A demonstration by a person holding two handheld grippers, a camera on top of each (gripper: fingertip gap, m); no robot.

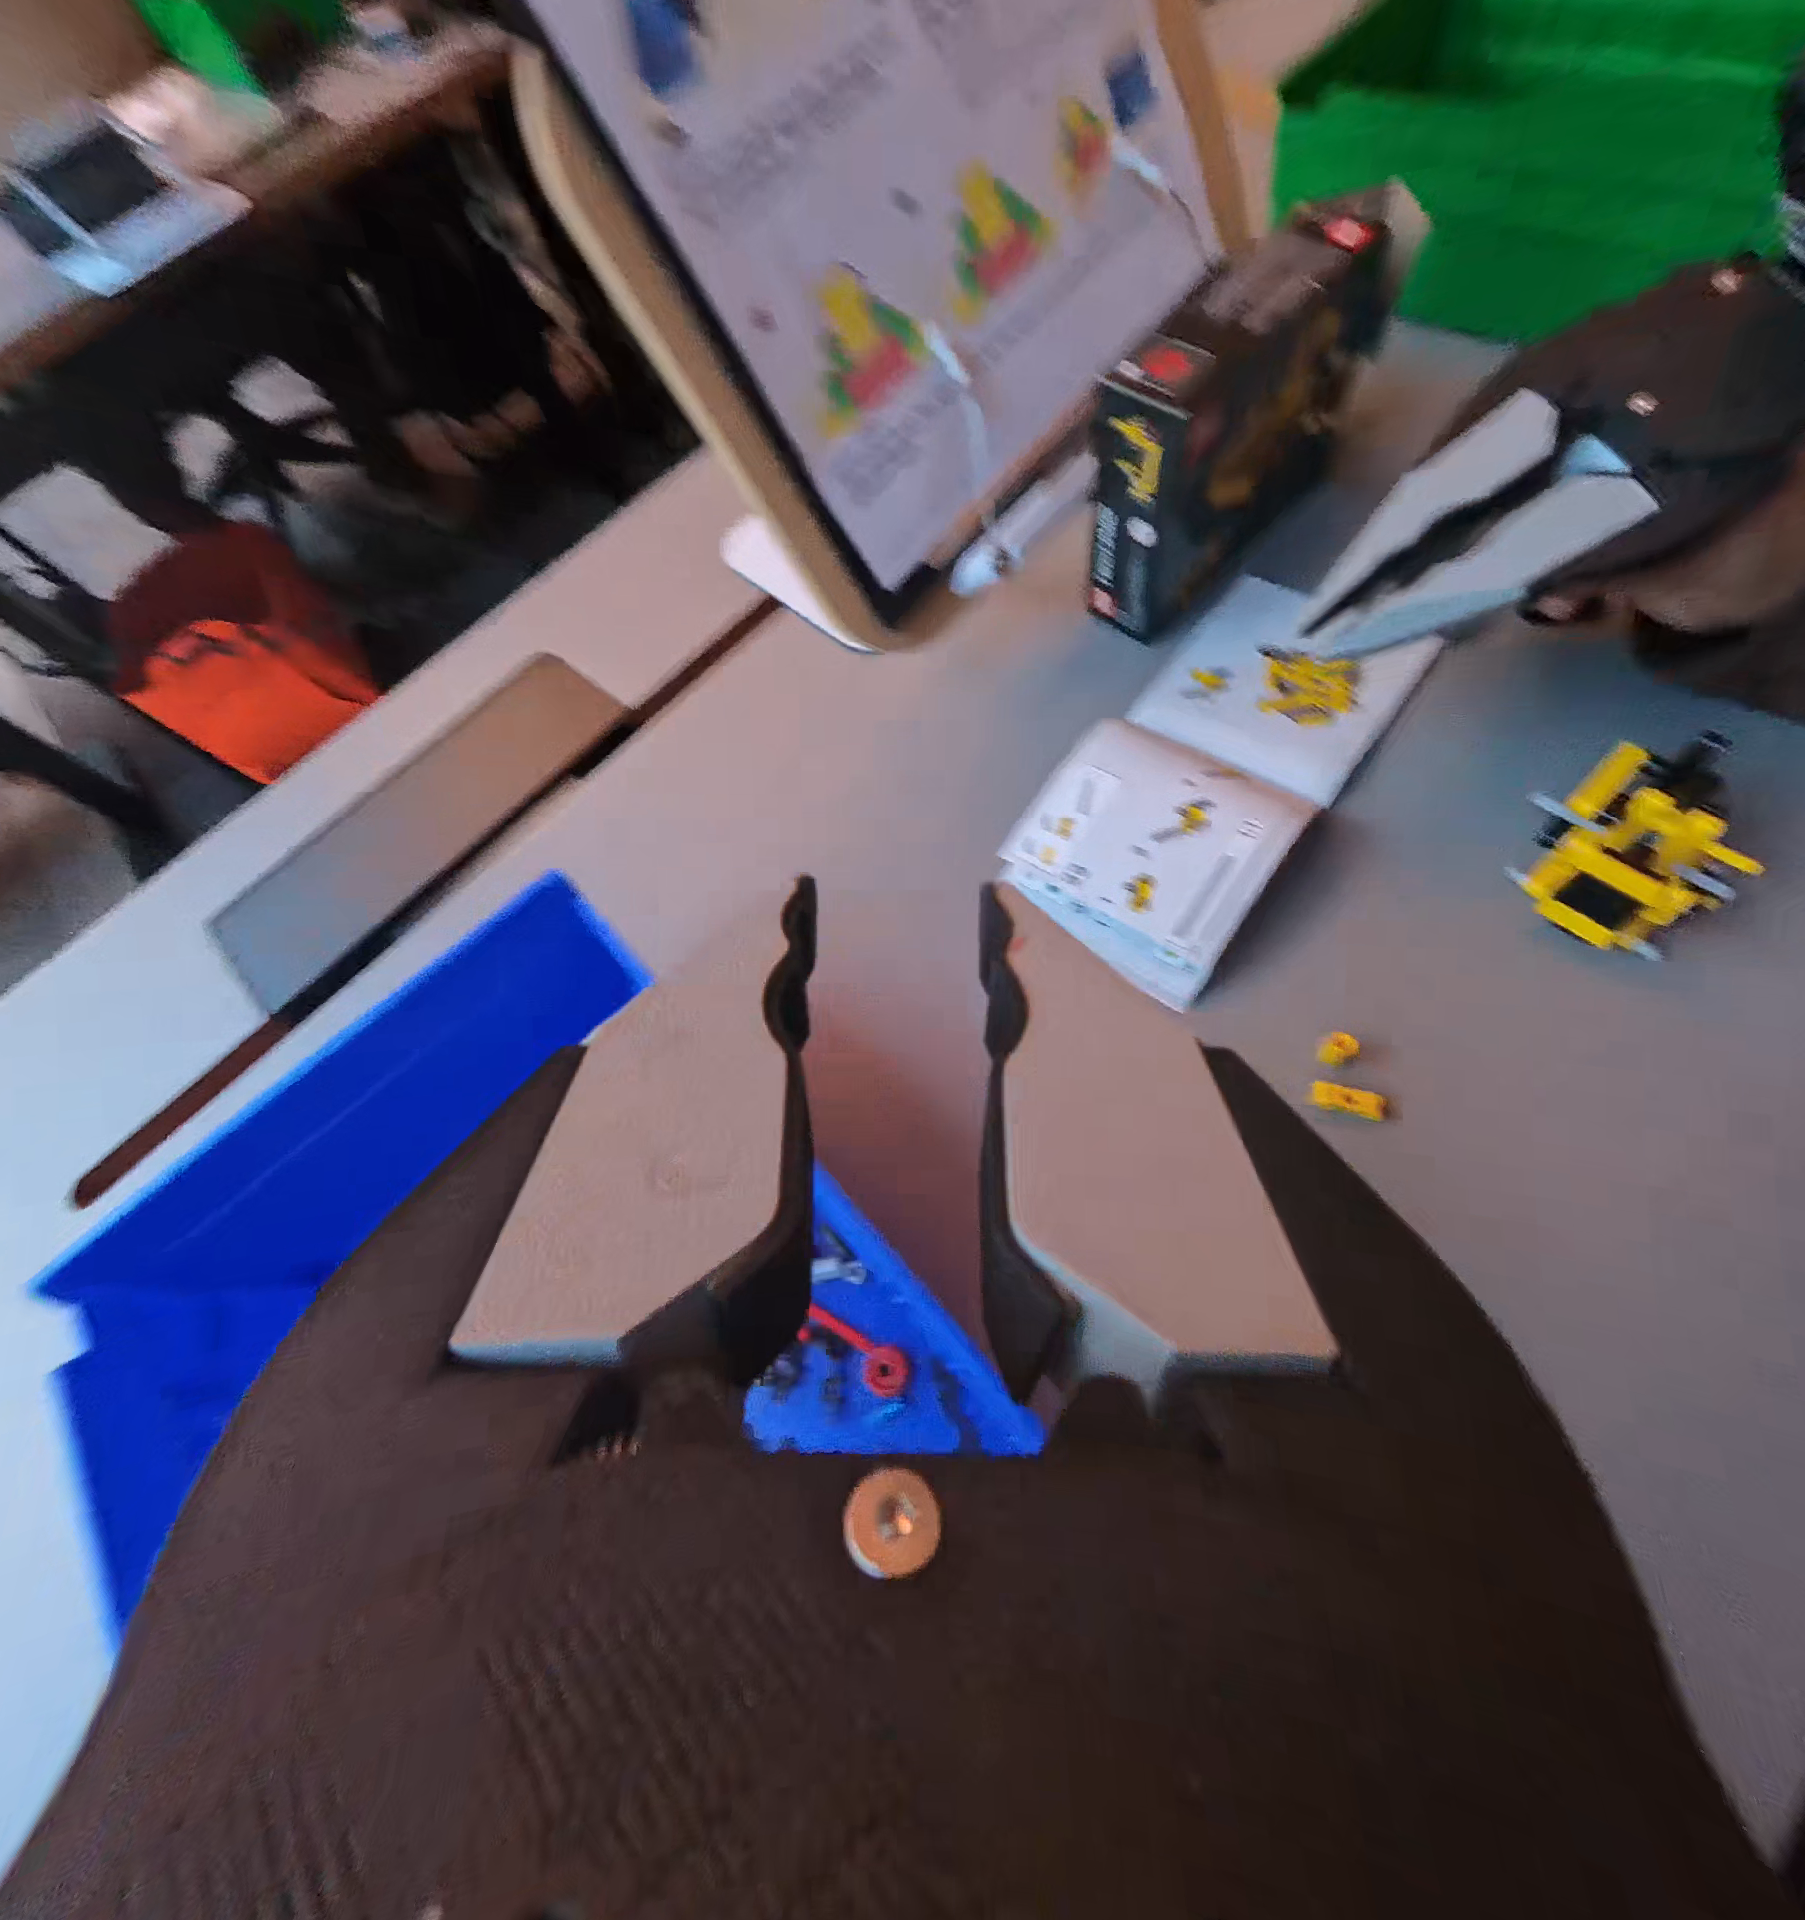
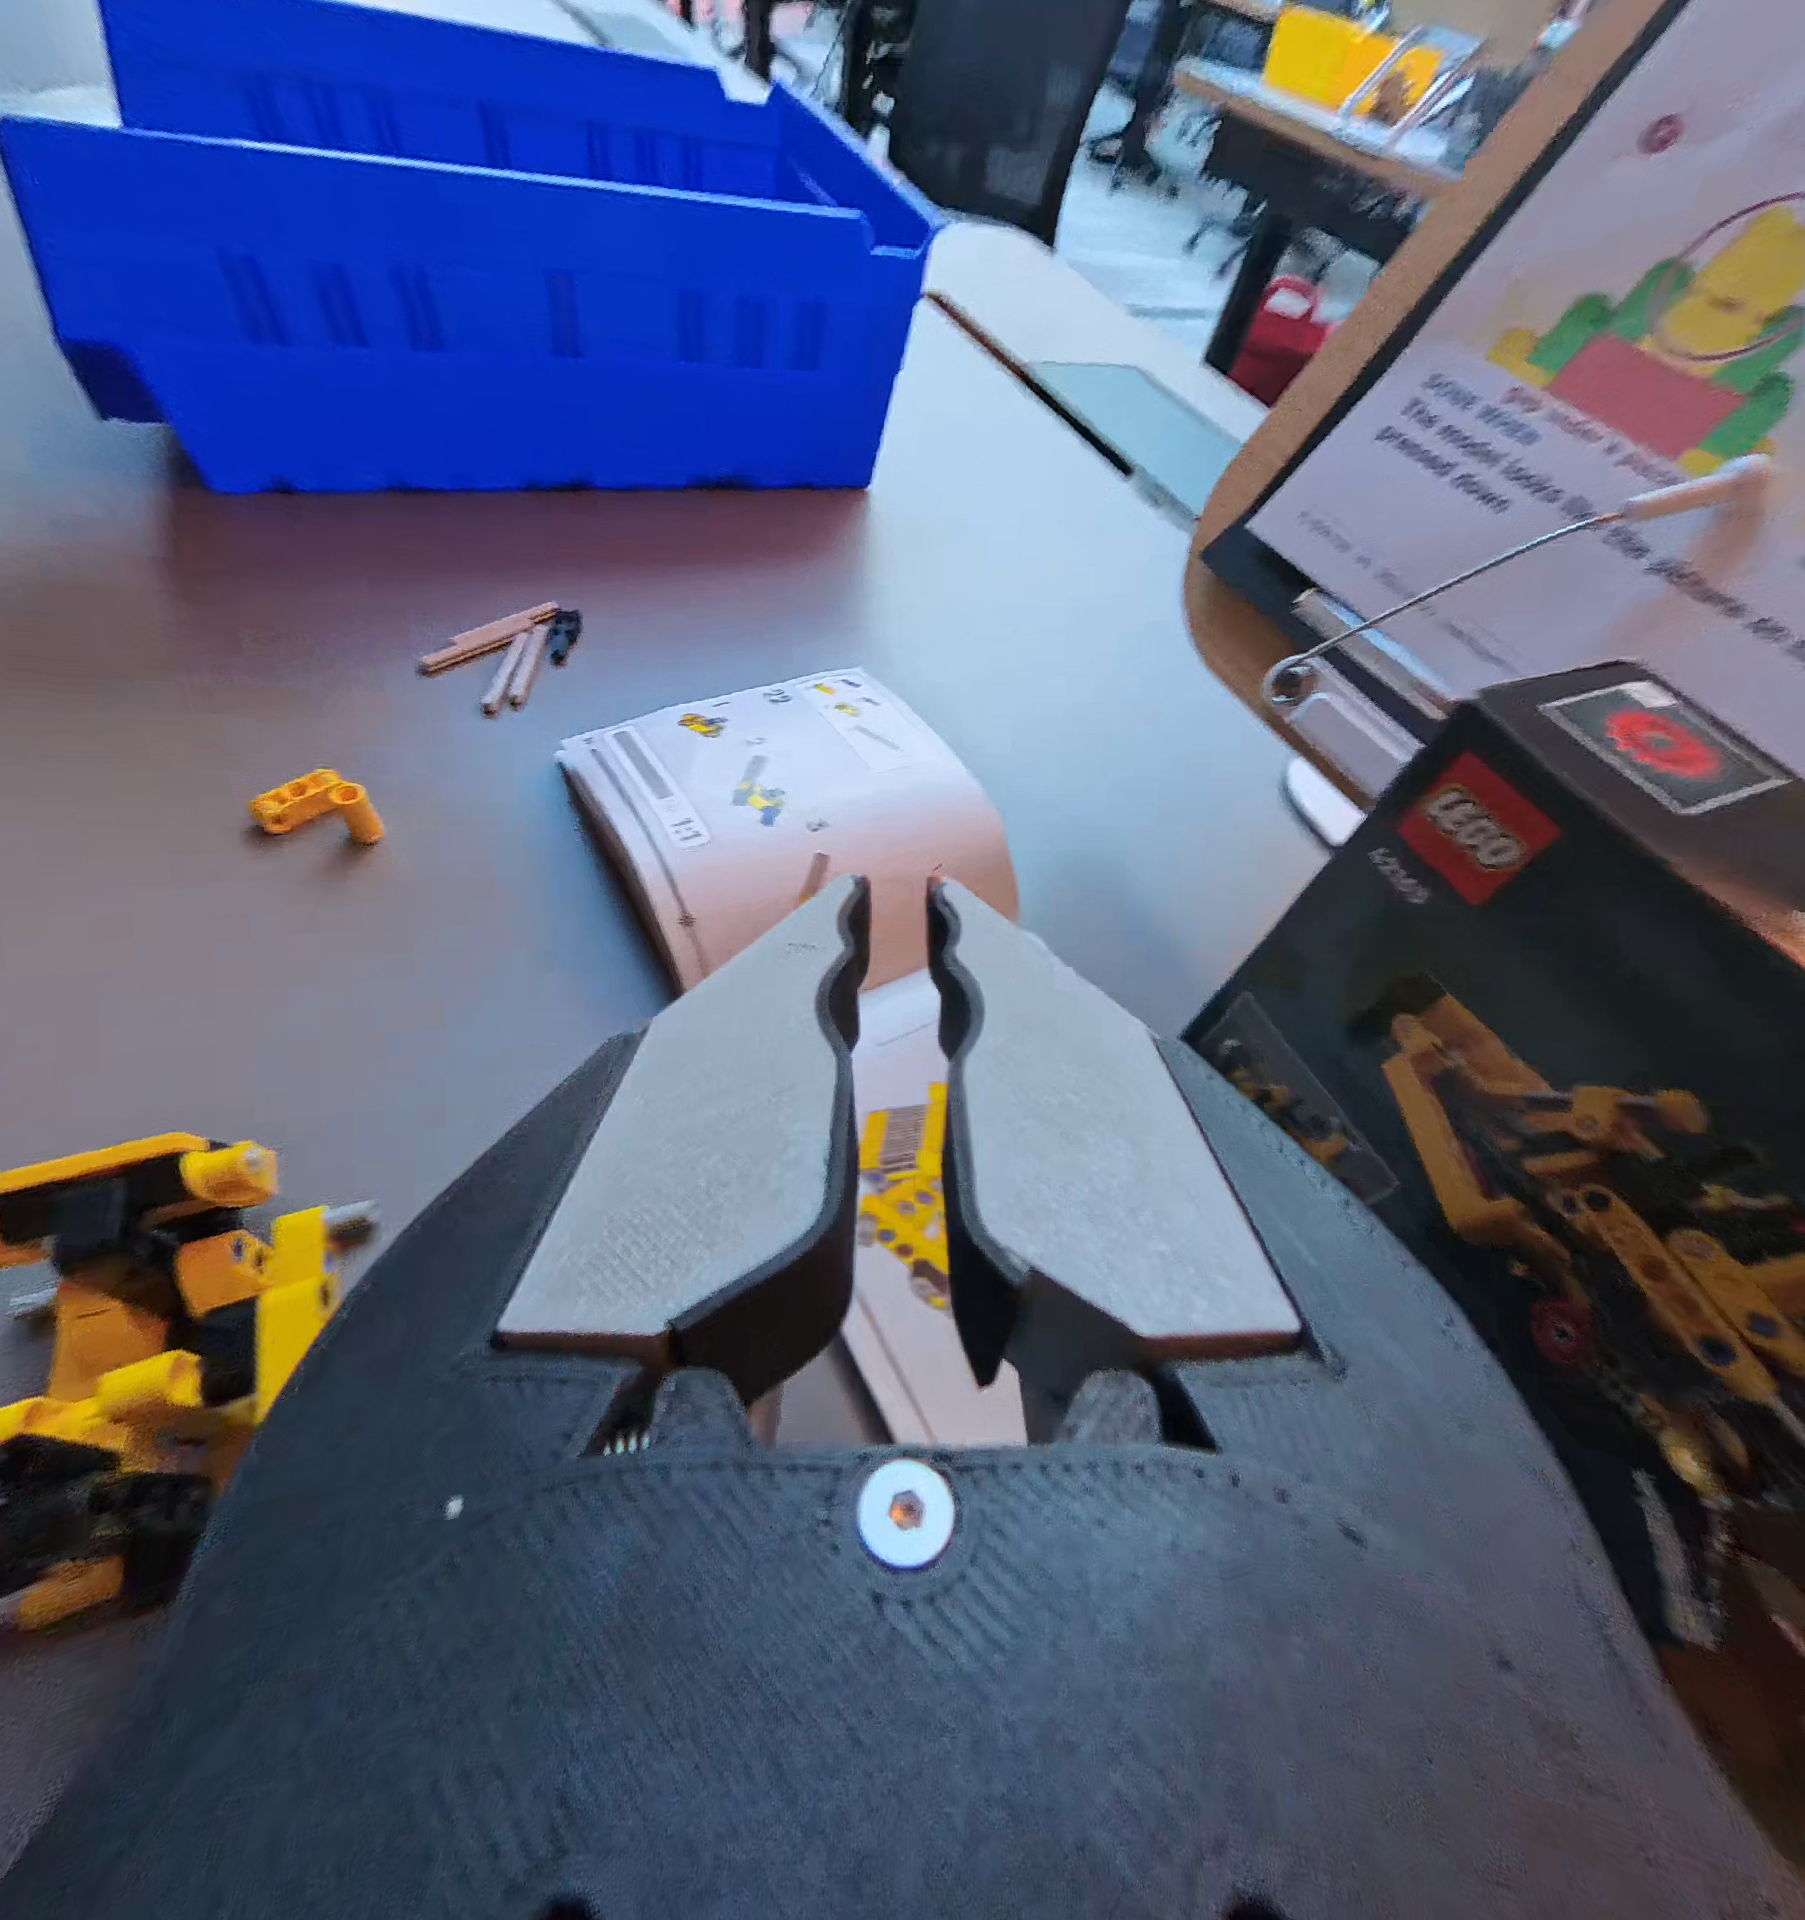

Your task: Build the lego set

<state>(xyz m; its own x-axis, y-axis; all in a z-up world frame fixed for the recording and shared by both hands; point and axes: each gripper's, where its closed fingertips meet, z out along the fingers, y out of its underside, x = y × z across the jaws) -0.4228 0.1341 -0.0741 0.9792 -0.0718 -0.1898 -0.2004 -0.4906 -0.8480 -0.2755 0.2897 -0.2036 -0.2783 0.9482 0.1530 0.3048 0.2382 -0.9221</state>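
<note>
Left gripper [image 1: 896, 904]: fingers parted, nothing between them, held over the near corner of the blue bin [image 1: 337, 1132], where small red and grey parts lie. Right gripper [image 2: 898, 894]: fingers parted by a narrow gap, empty, hovering above the open instruction booklet [image 2: 773, 790].

Partly built yellow-and-black model [image 2: 139, 1340] sits on the grey table [image 2: 254, 987] at 8 o'clock of the right gripper. Loose yellow connector [image 2: 316, 805] lies at 10 o'clock; tan axles with a black pin [image 2: 508, 655] beyond it. Black set box [image 2: 1563, 1091] stands at 3 o'clock, just beside the booklet.
</note>
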